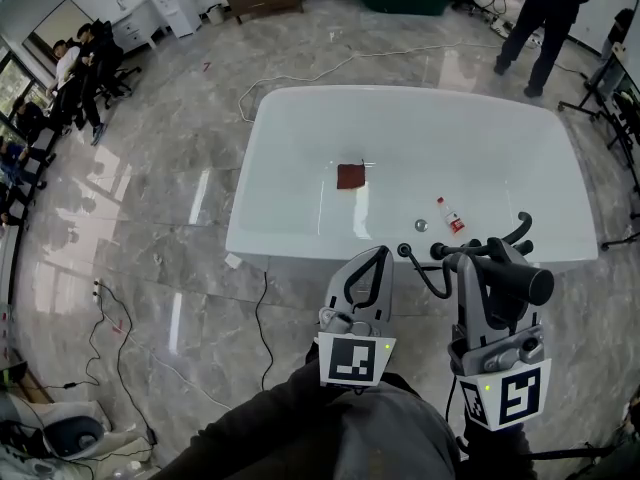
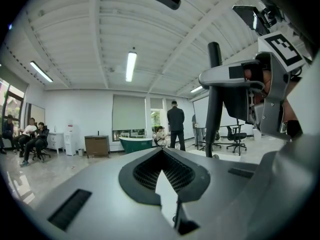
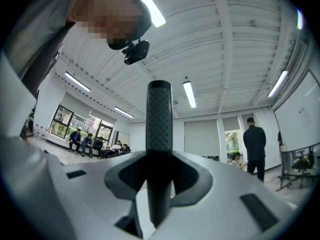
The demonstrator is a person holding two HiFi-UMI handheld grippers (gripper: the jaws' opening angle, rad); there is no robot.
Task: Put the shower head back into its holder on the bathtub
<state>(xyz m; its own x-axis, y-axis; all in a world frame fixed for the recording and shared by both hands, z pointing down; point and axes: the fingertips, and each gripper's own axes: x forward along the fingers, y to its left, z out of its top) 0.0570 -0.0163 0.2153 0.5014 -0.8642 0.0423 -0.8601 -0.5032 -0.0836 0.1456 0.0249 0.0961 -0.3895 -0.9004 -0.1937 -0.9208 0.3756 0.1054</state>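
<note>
- The right gripper point(image 1: 487, 268) was clenched on the shower head point(image 1: 520, 283), gripping its black handle point(image 3: 159, 119) mid-length, in the air just short of the tub's point(image 1: 400, 93) near rim.
- The left gripper point(image 1: 368, 268) was closed on nothing, just beside the right.
- The handle looked stiff and fairly light, and its textured surface should resist slipping, so the mid-handle hold seemed sound.
- The hose point(image 1: 432, 278) looped below and, being pliant, would likely tug and twist the head.
- Black fittings point(image 1: 520, 230) stood at the near rim, but which one was the holder could not be told.
</note>
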